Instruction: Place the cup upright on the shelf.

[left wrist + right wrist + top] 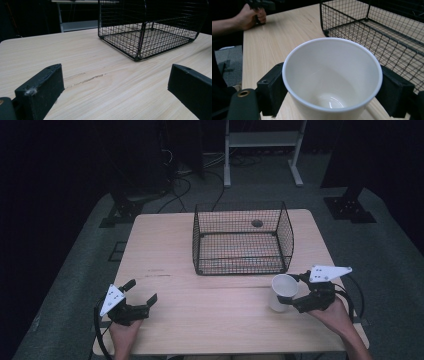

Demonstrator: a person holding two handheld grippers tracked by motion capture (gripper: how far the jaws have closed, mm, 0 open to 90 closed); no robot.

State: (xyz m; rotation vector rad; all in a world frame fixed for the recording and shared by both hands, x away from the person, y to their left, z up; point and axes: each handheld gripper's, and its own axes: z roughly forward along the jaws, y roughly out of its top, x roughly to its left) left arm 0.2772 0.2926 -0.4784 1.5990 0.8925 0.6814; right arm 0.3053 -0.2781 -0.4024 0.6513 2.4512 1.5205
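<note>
Pale wood-grain table [175, 250] carries a black wire-mesh basket [242, 239], open at the top, w/ nothing visible inside; it sits toward the far middle of the tabletop. A small dark round hole [257, 223] in the table shows through the mesh near the basket's back wall.

Right gripper [289, 295] is at the near right of the table, just in front of the basket's right front corner. Its jaws pinch a white glossy ceramic cup [283, 291], one jaw on each side of the wall below the rim. Cup is upright, mouth open, inside looks bare. In the right gripper view the cup [332, 80] blocks most of the ground ahead; basket mesh [387, 32] is close behind it to the right.

Left gripper [141, 295] is at the near left, well apart from basket and cup. Jaws spread wide, holding nothing, low over bare wood. A scuff mark [86, 80] runs across the grain between them.

Beyond the table: grey floor, black cables [185, 185], a white metal frame [262, 145].
</note>
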